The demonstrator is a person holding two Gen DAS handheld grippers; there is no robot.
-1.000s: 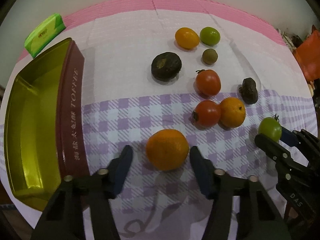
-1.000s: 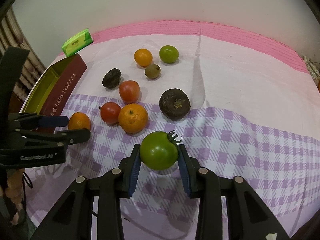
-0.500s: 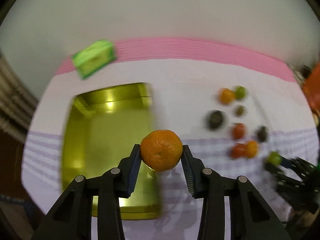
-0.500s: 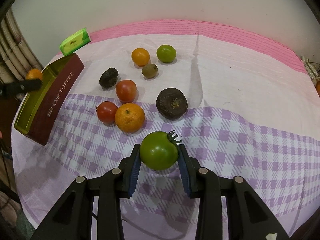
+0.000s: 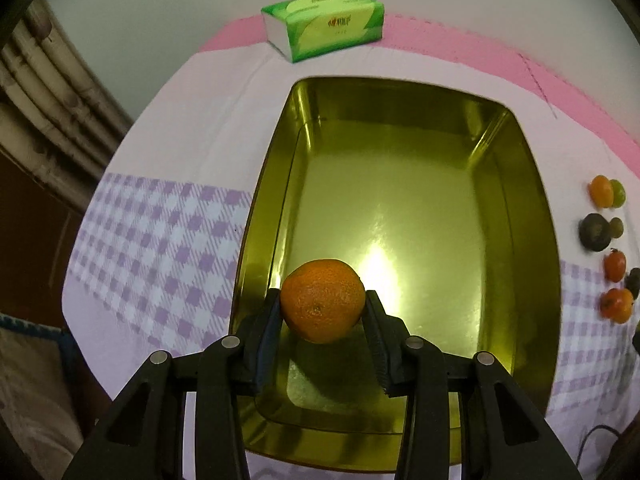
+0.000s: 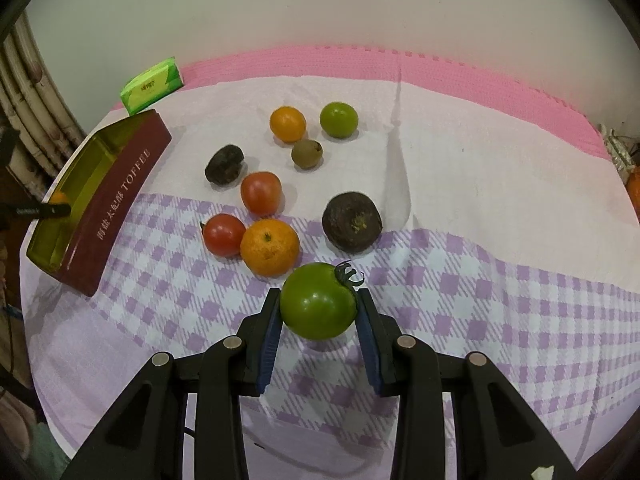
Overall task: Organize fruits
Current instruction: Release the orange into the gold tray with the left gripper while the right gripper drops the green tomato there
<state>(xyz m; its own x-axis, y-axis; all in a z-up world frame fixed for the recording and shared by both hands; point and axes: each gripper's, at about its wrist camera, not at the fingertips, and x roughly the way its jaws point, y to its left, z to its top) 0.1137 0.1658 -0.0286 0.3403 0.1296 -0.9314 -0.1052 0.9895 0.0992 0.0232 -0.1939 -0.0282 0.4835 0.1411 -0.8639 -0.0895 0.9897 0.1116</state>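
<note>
From the left wrist, one orange [image 5: 322, 306] is clamped by the left gripper [image 5: 322, 312] over the tin [image 5: 536, 208].

From the right wrist, one green tomato [image 6: 318, 306] is clamped by the right gripper [image 6: 318, 314]; eight fruits are counted on the tablecloth [image 6: 480, 184].

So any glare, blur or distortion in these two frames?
Left wrist view: sharp, with a bright glare patch on the gold tin floor behind the orange; fisheye bends the tablecloth edges. Right wrist view: sharp, evenly lit, soft shadow under the green tomato.
</note>
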